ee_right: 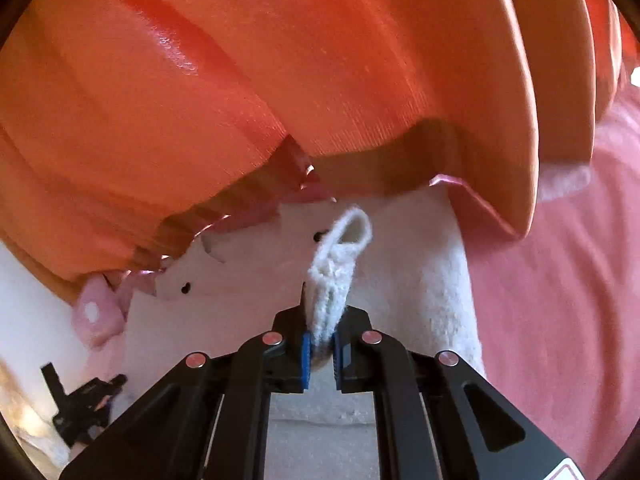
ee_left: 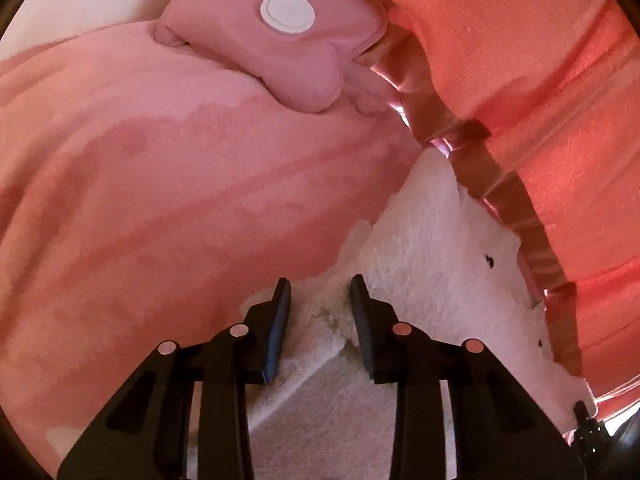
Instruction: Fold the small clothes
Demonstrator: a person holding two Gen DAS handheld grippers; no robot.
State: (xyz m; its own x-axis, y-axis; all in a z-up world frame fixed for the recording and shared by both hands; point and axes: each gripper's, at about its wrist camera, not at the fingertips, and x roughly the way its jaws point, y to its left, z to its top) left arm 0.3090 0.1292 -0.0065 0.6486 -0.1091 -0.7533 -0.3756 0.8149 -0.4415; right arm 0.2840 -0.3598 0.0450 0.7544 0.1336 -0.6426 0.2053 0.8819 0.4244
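A small garment of white fleece (ee_left: 432,240) with a pink-orange skirt (ee_left: 540,80) lies over a pink cloth (ee_left: 160,184). A pink padded bow with a white button (ee_left: 287,13) sits at its top edge. My left gripper (ee_left: 320,304) stands over the white fleece edge with a gap between its fingers; fleece bulges between them. My right gripper (ee_right: 320,344) is shut on a white knitted loop (ee_right: 340,264) of the garment. The orange skirt (ee_right: 240,80) hangs above it. The left gripper also shows at the lower left of the right wrist view (ee_right: 80,404).
The pink cloth (ee_right: 560,300) covers the surface to the right. A pale surface (ee_right: 36,312) shows at the left. A shiny pink ribbon trim (ee_left: 496,192) runs along the skirt's hem.
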